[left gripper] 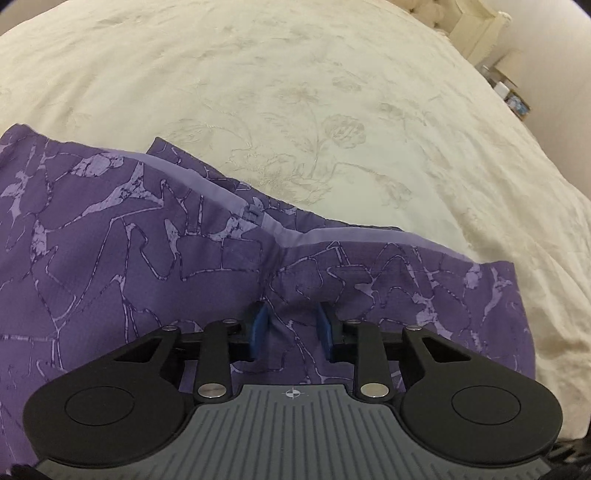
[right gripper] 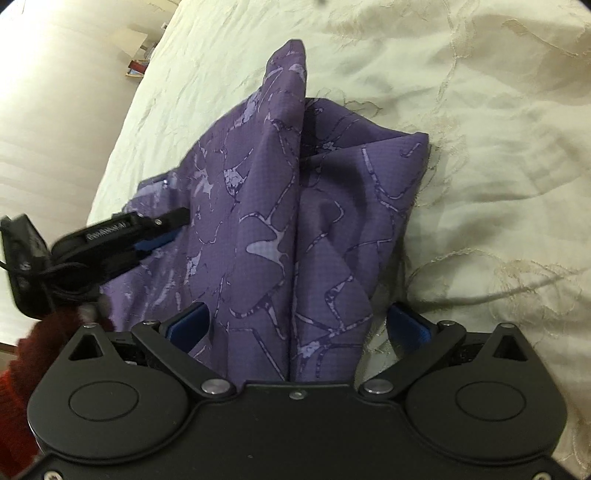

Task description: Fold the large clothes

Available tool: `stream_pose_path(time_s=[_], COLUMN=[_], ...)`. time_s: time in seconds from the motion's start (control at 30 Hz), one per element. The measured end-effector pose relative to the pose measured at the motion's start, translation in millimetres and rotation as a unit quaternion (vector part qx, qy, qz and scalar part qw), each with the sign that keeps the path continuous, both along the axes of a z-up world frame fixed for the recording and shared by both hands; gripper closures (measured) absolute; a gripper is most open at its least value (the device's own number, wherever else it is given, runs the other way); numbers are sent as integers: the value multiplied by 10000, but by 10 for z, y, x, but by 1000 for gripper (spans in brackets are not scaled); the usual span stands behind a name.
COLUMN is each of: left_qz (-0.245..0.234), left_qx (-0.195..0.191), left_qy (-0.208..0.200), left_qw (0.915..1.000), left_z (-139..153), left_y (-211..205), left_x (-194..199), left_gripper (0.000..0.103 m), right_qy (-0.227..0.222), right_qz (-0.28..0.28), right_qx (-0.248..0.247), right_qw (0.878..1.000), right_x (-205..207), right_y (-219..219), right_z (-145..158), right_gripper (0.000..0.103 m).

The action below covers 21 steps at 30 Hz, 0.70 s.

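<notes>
A purple garment (left gripper: 147, 258) with a pale cracked pattern and a lighter band along its edge lies on the cream bedspread (left gripper: 295, 92). My left gripper (left gripper: 293, 317) points down onto it, and its blue pads (left gripper: 258, 328) pinch a puckered fold of the cloth. In the right wrist view the garment (right gripper: 258, 206) rises in a ridge with a peak at the far end. My right gripper (right gripper: 299, 314) stands wide open with the near end of that ridge between its fingers. The left gripper (right gripper: 173, 225) shows at the left, on the garment's edge.
The embroidered bedspread (right gripper: 480, 147) extends far and right of the garment. A pale piece of furniture (left gripper: 476, 29) and small items stand past the bed's far right corner. The bed's left edge drops to the floor (right gripper: 55, 110). A red sleeve (right gripper: 18, 369) is at the lower left.
</notes>
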State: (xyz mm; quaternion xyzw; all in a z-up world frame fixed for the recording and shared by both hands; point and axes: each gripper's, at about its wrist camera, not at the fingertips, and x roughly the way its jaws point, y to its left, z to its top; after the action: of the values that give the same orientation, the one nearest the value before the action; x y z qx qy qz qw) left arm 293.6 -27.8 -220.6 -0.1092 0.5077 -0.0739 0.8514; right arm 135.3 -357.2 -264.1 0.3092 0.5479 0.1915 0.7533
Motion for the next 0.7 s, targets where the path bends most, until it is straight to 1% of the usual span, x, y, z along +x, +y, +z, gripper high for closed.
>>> stream_pose_path(time_s=[0.1, 0.17, 0.3, 0.4, 0.43, 0.47, 0.5, 0.53, 0.6, 0.67, 0.7], left_qz=[-23, 91, 322, 392, 422, 452, 488, 532, 577, 576, 555], left_qx=[-11, -95, -293, -243, -231, -247, -279, -316, -362, -414, -408], left_qy=[-60, -137, -277, -302, -278, -233, -195, -168, -120, -92, -46], left_qw=[10000, 9998, 9987, 9985, 9985, 9984, 9982, 9979, 9976, 9974, 9976], left_z=[68, 138, 260, 292, 284, 269, 247, 225, 160, 89, 39], left_y=[19, 54, 187, 251, 274, 298, 327, 359, 392, 406, 408], left_x=[-41, -126, -506, -806, -891, -973, -1041, -1089, -1145, -1124, -1103], left_gripper=[74, 74, 74, 74, 74, 74, 74, 74, 74, 74, 74], right_qy=[45, 36, -38, -65, -74, -92, -89, -53, 20, 1, -15], right_qz=[-69, -95, -94, -49, -21, 7, 39, 86, 109, 226, 270], right_qx=[146, 214, 328, 345, 339, 332, 321, 412, 488, 522, 519], right_qw=[9999, 9997, 9994, 9994, 9994, 9994, 9994, 9991, 9987, 9984, 9983], right_x=[30, 51, 106, 132, 139, 146, 148, 168, 212, 234, 242], right_y=[-54, -80, -122, -126, -123, -118, -106, -112, -109, -81, -69], right_z=[-18, -32, -61, -76, -74, -71, -71, -87, -91, -53, -24], right_gripper=[0, 0, 0, 1, 7, 23, 32, 36, 40, 52, 53])
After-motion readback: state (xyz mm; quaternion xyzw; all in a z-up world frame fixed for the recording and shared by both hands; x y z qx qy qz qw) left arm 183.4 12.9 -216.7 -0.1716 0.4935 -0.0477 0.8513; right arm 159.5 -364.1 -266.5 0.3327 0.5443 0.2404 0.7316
